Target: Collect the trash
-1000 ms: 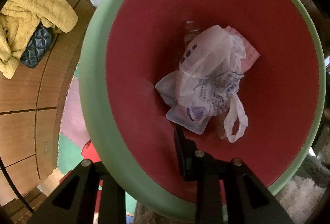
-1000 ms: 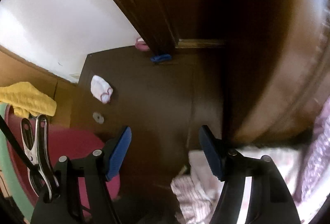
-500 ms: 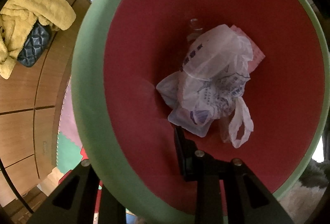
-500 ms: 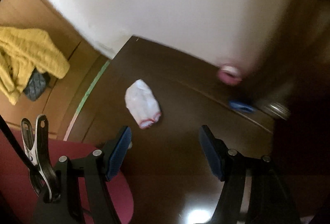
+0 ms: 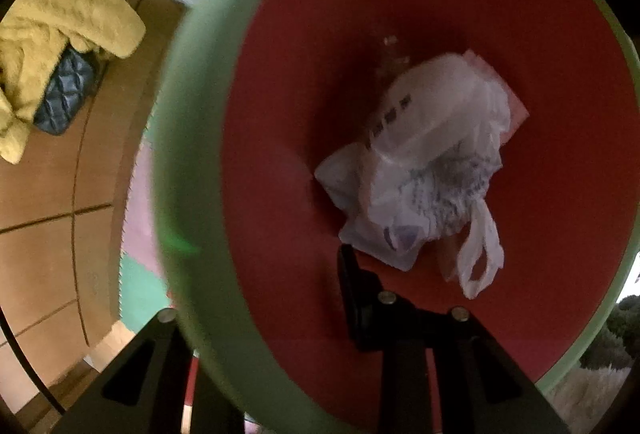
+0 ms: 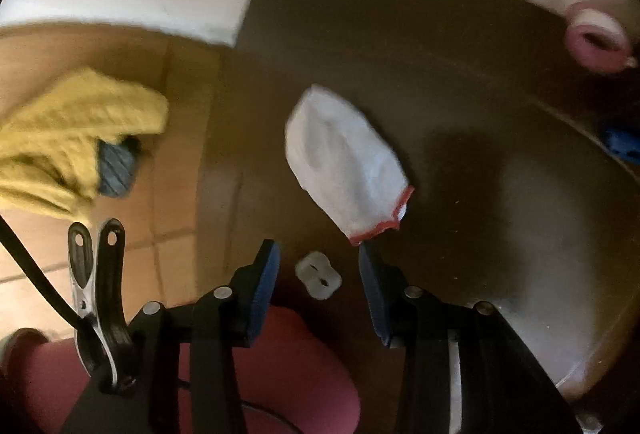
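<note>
My left gripper [image 5: 256,286] is shut on the green rim [image 5: 180,138] of a red bin, one finger outside the wall and one inside. Crumpled white plastic bags [image 5: 424,170] and a pink paper [image 5: 514,106] lie at the bin's bottom. In the right wrist view a white wad with a red edge [image 6: 344,162] lies on a dark brown table top [image 6: 480,194]. My right gripper [image 6: 318,250] hangs just short of the wad, its jaws closing. A small white plastic piece [image 6: 319,274] lies between the blue pads [image 6: 266,274], untouched.
A pink ring-shaped thing [image 6: 596,34] and a blue object [image 6: 622,144] sit at the table's far right. A yellow towel [image 6: 68,130] over a dark quilted bag [image 6: 116,166] lies on the tan floor to the left. The red bin [image 6: 280,366] shows below the right gripper.
The right gripper swung down from the dark door and wall to the table top; the white wad grew much closer and the jaws narrowed. The left gripper kept its hold on the bin.
</note>
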The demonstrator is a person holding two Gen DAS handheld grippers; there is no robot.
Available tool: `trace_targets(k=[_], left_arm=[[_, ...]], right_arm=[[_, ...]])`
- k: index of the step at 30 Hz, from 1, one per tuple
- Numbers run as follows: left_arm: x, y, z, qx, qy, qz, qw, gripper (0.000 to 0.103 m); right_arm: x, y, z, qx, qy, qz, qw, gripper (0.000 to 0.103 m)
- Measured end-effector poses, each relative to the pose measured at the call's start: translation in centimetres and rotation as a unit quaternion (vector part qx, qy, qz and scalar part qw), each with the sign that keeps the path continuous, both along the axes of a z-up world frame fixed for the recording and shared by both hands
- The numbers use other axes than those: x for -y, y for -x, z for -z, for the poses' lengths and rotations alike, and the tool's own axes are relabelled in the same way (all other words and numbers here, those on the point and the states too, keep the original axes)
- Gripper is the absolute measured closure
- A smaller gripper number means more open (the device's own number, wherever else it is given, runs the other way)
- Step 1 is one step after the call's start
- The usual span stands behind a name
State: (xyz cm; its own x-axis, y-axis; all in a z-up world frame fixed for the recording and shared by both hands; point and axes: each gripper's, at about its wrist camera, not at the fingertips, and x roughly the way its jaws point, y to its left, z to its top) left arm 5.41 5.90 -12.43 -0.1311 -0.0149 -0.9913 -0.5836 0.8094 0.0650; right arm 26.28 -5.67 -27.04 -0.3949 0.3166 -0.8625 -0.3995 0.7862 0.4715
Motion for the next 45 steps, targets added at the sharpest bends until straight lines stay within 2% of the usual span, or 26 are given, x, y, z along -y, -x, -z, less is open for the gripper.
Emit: trace_targets(k=[2,5,10,12,15,16,17,18,19,20,24,26,30,33,37,41,45], left_arm=[[-0.1,-0.2,-0.3,0.002,-0.009,0.005,0.9999,0.077],[0.1,-0.2,-0.2,0.001,-0.009,0.002,1.0,0.077],[0.7,0.3,0.2,0.003,-0.001,-0.007,1.0,0.077],[0.5,0.7,0.3,0.008,0.003,-0.016,0.9998,0.077],[0.0,1.1,0.8,0.015,0.016,-0.037,0.9991,0.077],[-0.2,1.2,0.7,0.02,0.018,-0.043,0.9987,0.077],[-0.4,1.2,0.7,0.022,0.021,-0.046,0.9985,0.077],[-0.4,1.2,0.7,0.023,0.022,-0.046,0.9984,0.077],[-0.4,1.2,0.6,0.023,0.021,-0.045,0.9985,0.077],[-0.4,1.2,0.6,0.023,0.02,-0.042,0.9986,0.077],[-0.1,1.3,0.5,0.025,0.017,-0.029,0.9991,0.077],[0.1,1.2,0.4,0.025,0.016,-0.023,0.9993,0.077],[0.3,1.6,0.3,0.024,0.017,-0.011,0.9995,0.077],[0.5,1.6,0.4,0.02,0.014,-0.002,0.9997,0.077],[0.1,2.0,0.2,0.037,0.026,-0.018,0.9988,0.077],[-0.7,2.2,0.2,0.044,0.025,-0.023,0.9985,0.077],[-1.2,2.3,-0.4,0.059,0.021,-0.029,0.9976,0.077]], right_arm=[[-1.7,0.8,1.4,0.001,0.039,-0.049,0.998,0.06],[-3.4,1.1,1.3,0.019,0.049,-0.081,0.995,0.06],[-5.3,1.8,1.4,0.044,0.122,-0.133,0.983,0.06],[-6.0,2.5,1.3,0.062,0.138,-0.156,0.976,0.06],[-8.2,4.5,1.2,0.105,0.175,-0.208,0.956,0.06],[-8.8,5.1,1.2,0.121,0.191,-0.222,0.949,0.062],[-9.2,5.4,1.3,0.13,0.201,-0.235,0.942,0.07],[-9.5,5.5,1.2,0.123,0.194,-0.239,0.943,0.076],[-9.7,5.5,1.3,0.109,0.183,-0.238,0.948,0.096],[-9.7,5.5,1.5,0.091,0.17,-0.234,0.953,0.097],[-7.7,4.5,1.0,0.08,0.146,-0.213,0.963,0.098],[-6.5,4.1,0.9,0.068,0.134,-0.185,0.971,0.098],[-2.5,2.5,-1.1,0.04,0.082,-0.08,0.993,0.098],[-0.3,2.3,-3.6,0.061,0.055,-0.041,0.996,0.098],[3.1,1.4,-6.4,0.051,0.009,0.015,0.999,0.098],[4.5,1.1,-7.6,0.049,-0.009,0.044,0.998,0.098],[6.2,1.8,-9.9,0.068,-0.029,0.058,0.996,0.098]])
